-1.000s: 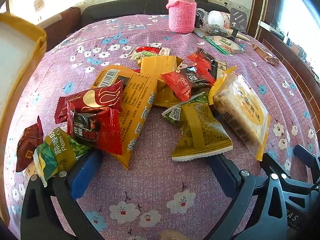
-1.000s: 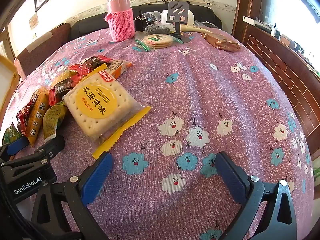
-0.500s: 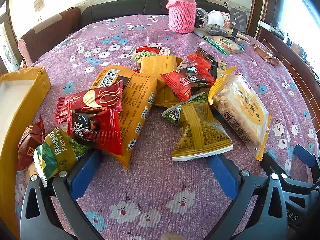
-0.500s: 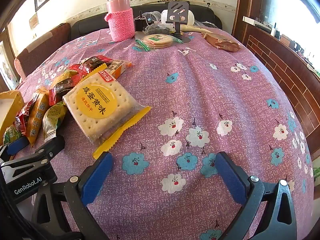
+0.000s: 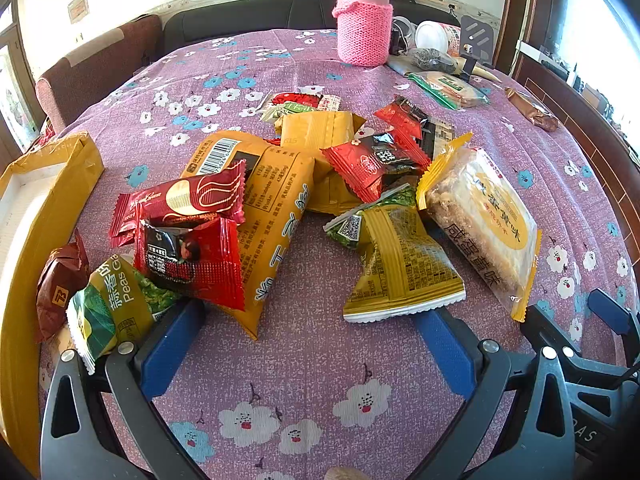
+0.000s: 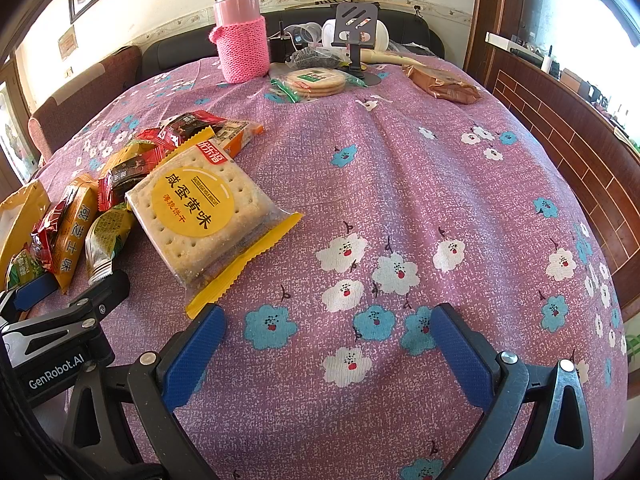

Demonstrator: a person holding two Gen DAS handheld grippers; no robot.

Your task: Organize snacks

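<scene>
Both grippers hover low over the table (image 6: 440, 168), jaws spread wide and holding nothing. Our left gripper (image 5: 308, 340) faces the snack heap (image 5: 304, 200); our right gripper (image 6: 328, 344) looks onto bare flowered cloth, with the cracker pack (image 6: 200, 216) just beside its left finger. A yellow box (image 5: 52, 184) lies open at the left edge of the left view, near the heap; we judge it the likely receptacle, though nothing yet confirms this.

The step in hand appears to be a first pick. The olive-yellow packet (image 5: 400, 264) and the long yellow packet (image 5: 272, 240) both lie between the spread left jaws, their lower ends nearest us. To grasp well, we would choose one, centre the jaws on its crimped end, and close on the seam, not the puffed middle, which may slip. The red packet (image 5: 192, 260) and green peas packet (image 5: 116, 304) overlap the long one, so lifting it could drag its neighbours.
</scene>
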